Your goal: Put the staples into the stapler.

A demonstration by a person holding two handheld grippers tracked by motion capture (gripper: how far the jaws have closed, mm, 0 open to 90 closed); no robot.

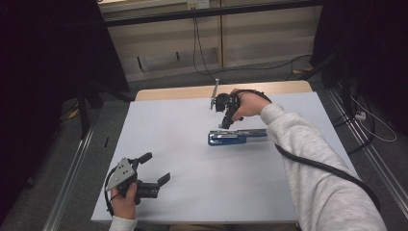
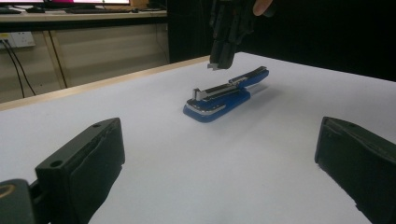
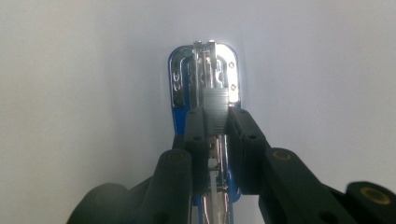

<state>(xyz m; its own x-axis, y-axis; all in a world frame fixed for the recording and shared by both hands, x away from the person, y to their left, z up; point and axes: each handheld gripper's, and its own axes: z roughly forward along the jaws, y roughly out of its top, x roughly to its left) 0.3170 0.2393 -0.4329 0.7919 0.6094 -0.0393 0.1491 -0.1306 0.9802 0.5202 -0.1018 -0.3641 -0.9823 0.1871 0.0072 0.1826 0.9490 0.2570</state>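
Evidently the right tool (image 1: 226,123) pinches staples (image 3: 215,107) over a blue stapler (image 1: 236,136); left tool (image 1: 156,168) gapes wide

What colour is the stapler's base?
Blue, with a silver metal plate and magazine on top. The stapler shows it best in the left gripper view.

A blue stapler (image 1: 237,136) lies mid-table (image 1: 183,120) on the white surface. The right tool (image 1: 226,122) points down just above it. The left tool (image 1: 155,173) rests near the front left edge, jaws apart.
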